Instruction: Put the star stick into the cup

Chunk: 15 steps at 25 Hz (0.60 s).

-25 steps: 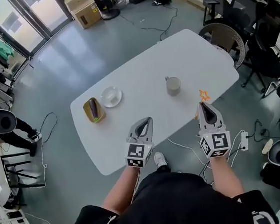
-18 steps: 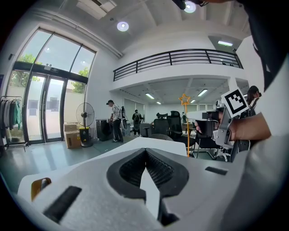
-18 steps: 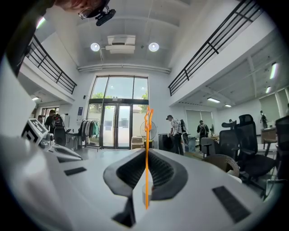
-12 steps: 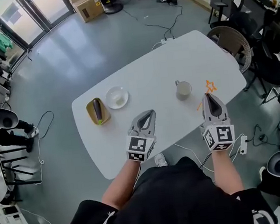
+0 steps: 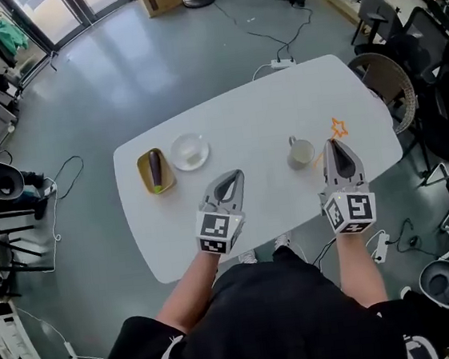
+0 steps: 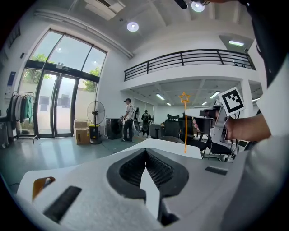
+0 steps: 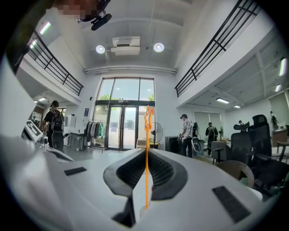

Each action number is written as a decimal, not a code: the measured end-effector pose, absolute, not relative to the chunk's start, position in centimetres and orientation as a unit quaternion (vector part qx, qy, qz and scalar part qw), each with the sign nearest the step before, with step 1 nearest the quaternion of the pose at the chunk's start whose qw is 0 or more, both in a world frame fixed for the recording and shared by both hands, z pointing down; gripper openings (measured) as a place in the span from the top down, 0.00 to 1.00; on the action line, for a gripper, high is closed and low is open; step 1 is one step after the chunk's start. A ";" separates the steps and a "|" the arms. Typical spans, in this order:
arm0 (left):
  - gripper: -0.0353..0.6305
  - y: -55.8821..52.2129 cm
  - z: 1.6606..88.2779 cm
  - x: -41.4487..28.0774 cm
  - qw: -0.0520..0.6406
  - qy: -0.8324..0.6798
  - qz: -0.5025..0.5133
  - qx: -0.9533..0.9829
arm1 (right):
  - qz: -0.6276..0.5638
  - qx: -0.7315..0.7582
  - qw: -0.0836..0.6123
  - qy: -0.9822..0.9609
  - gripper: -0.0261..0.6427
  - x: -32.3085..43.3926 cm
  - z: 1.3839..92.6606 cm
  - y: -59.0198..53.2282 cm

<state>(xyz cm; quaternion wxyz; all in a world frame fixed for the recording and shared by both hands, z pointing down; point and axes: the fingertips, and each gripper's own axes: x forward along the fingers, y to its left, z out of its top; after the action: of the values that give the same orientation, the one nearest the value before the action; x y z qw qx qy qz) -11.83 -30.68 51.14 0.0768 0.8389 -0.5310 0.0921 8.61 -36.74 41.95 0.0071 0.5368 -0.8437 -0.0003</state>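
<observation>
A person stands at a white table (image 5: 241, 116) with the right gripper (image 5: 334, 146) clamped tight on the thin orange star stick (image 5: 339, 128). The star end pokes out past the gripper's tips. The grey cup (image 5: 300, 152) stands on the table just left of those tips, apart from them. The left gripper (image 5: 236, 176) hangs above the near side of the table, its jaws closed together on nothing.

The stick is not yet over the cup's mouth, and the transfer looks delicate. The stick is slim and held along a short stretch of pad, so it may swivel or slip as the gripper tips it toward the opening. The cup looks light and nothing steadies it, so a nudge from the gripper's tips or a stick caught on the rim could topple it or push it toward the table's edge. If the jaws open early, the stick would fall on the tabletop instead.

Only the right gripper view shows the grip itself: the stick runs straight up the seam between the ribbed pads. That view shows no cup. The head view alone places cup, stick and both grippers together, along with a white saucer (image 5: 189, 150) and a yellow dish (image 5: 145, 178) farther left. The left gripper view shows the stick from the side, standing upright.
</observation>
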 end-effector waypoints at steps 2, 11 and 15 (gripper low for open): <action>0.93 -31.2 51.1 -11.8 0.078 -0.540 0.093 0.832 | 0.005 0.528 0.008 -0.849 0.93 8.6 42.3 -37.9; 0.93 -33.1 52.1 -10.9 0.092 -0.560 0.106 0.816 | 0.037 0.500 0.026 -0.865 0.93 8.3 45.6 -42.6; 0.93 -33.4 53.1 -11.3 0.101 -0.572 0.116 0.806 | 0.058 0.490 0.044 -0.869 0.93 8.0 48.4 -44.1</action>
<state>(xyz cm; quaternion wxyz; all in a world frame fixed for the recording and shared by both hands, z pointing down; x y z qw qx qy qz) -11.27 -33.41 53.09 0.1010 0.8057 -0.5720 0.1156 8.01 -44.10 48.37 0.0438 0.4896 -0.8689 0.0580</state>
